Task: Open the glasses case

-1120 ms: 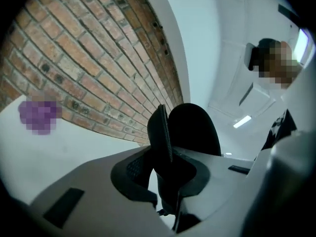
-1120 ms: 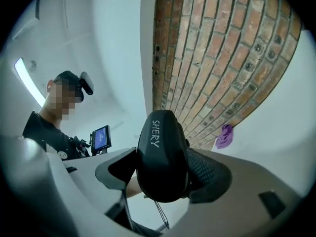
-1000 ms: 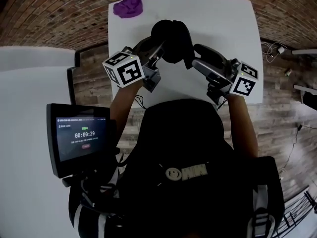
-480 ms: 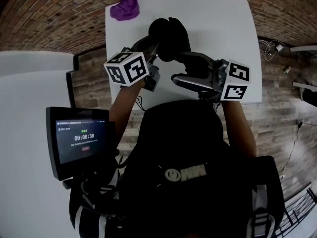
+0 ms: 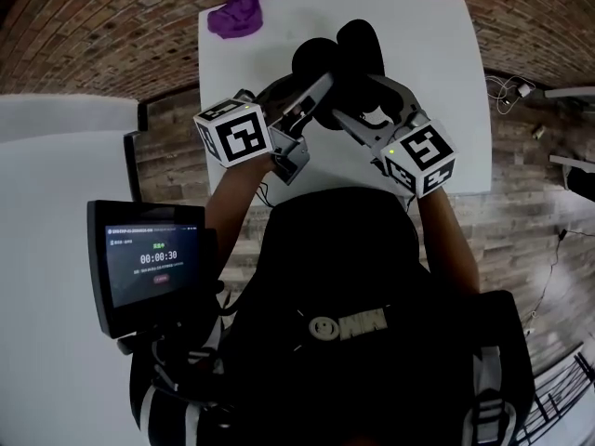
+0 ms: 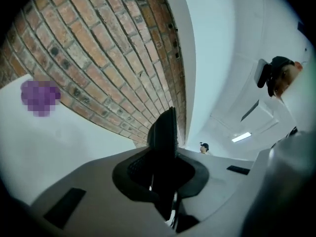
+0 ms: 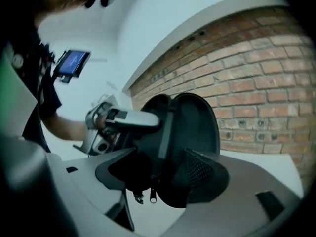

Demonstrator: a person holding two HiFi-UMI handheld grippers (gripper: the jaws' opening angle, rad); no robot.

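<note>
- Head view: one black, oval, zip-up glasses case (image 5: 339, 59) is held above the white tabletop (image 5: 428, 54) between two tongs, the left tongs (image 5: 314, 91) and the right tongs (image 5: 358, 110). One crumpled purple cloth (image 5: 234, 15) lies at the far corner.
- Left gripper view: the left tongs are clamped on one shell's thin edge, which is best held steady.
- Right gripper view: the right tongs pinch the other shell. The halves gape, and two zip pulls (image 7: 152, 197) hang below. This shell should swing away about the hinge without twisting.
</note>
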